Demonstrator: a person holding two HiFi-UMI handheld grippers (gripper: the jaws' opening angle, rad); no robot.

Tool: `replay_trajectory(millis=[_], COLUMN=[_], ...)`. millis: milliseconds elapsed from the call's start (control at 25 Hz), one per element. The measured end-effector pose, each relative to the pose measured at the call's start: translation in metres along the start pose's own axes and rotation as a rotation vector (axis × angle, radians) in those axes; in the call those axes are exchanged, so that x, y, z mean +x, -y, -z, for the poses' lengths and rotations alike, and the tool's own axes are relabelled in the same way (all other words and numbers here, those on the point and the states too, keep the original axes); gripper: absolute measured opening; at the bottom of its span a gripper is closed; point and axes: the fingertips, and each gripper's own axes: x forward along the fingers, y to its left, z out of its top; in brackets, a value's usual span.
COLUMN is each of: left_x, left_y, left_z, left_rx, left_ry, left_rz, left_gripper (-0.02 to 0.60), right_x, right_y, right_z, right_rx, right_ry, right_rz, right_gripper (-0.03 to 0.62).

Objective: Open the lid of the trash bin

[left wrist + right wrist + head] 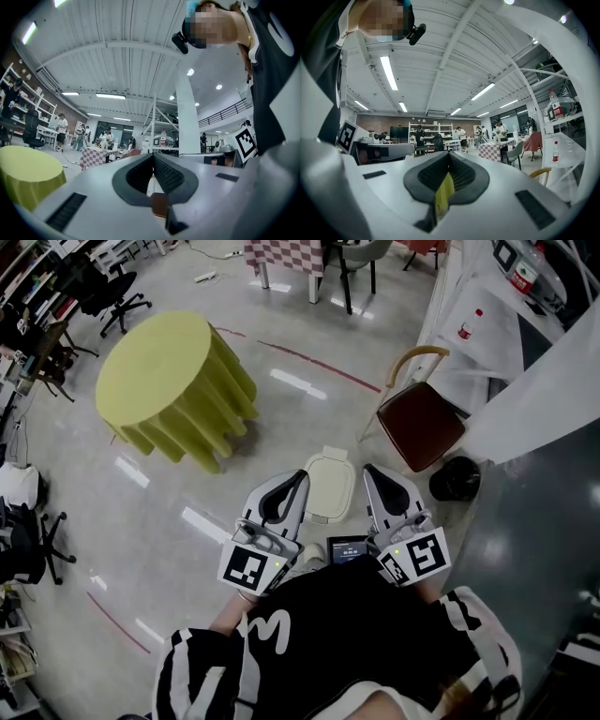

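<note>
The trash bin stands on the floor just ahead of me, its cream lid lying flat and closed. My left gripper is held above the bin's left side and my right gripper above its right side, neither touching the lid. Both point forward and upward. In the left gripper view the left gripper has its dark pads meeting at the tip with nothing between them. The right gripper view shows the right gripper the same way, shut and holding nothing. The bin does not show clearly in either gripper view.
A round table under a yellow cloth stands to the left. A brown-seated chair and a black round object are close on the right, beside a white-covered table. A checkered table stands far ahead.
</note>
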Motion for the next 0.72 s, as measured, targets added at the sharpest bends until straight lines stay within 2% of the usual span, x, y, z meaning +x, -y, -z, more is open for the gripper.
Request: replay_trajectory(millis=[480,720], left_x=[0.012,0.012], left_y=[-0.013,-0.011], left_z=[-0.006,-0.003], left_rx=[0.017,0.009], left_ry=[0.016,0.006], left_rz=[-0.004,-0.035], left_gripper=[0.008,0.008], right_x=[0.014,0.011], right_y=[0.008,0.013], right_z=[0.000,0.000], right_rx=[0.010,0.005], right_ry=[0.006,0.007], right_rz=[0.001,-0.017], right_gripper=[0.003,0.003])
